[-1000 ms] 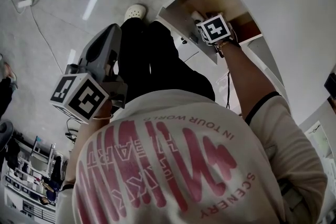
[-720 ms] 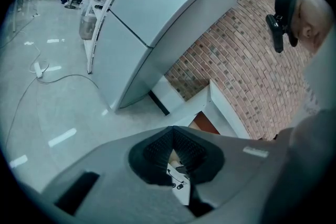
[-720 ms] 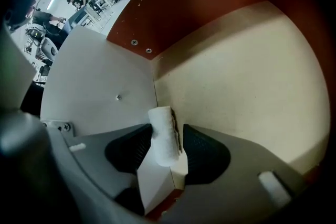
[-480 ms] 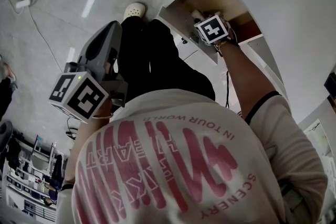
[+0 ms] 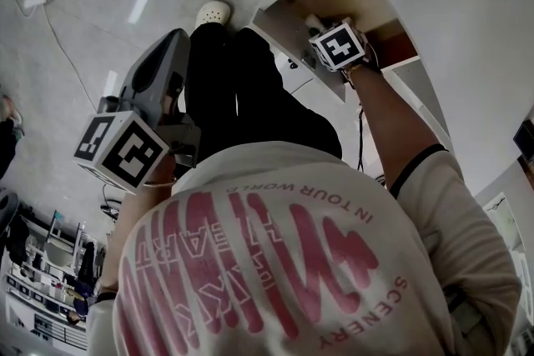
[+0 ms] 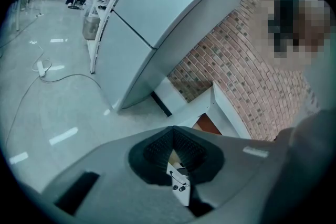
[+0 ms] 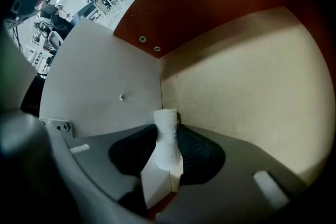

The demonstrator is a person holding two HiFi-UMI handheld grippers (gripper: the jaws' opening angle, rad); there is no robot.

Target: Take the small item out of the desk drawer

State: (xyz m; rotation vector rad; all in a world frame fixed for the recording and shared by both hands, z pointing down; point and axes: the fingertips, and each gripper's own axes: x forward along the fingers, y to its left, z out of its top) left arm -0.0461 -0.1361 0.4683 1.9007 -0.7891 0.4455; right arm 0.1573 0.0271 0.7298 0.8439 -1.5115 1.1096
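The white desk drawer point(image 5: 282, 31) stands pulled out, its beige floor point(image 7: 241, 71) bare. My right gripper point(image 7: 168, 132) points down into its near corner; in the head view only its marker cube point(image 5: 338, 44) shows above the drawer. A small white item point(image 7: 167, 136), narrow and upright, stands between its ribbed pads, which have just been closing and now grip it. My left gripper point(image 6: 172, 131) hangs away from the drawer over the floor, jaws together and holding nothing; in the head view its tip point(image 5: 176, 42) is at the left.
The white desk top point(image 5: 467, 29) runs along the right. A cable and power strip point(image 5: 37, 1) lie on the grey floor. A brick wall point(image 6: 236, 60) and a large white cabinet point(image 6: 157, 13) stand beyond the drawer. The person's shoe point(image 5: 214, 12) is near the drawer front.
In the head view the left gripper's cube has drifted slightly left. The right gripper's cube stays over the same corner of the drawer.
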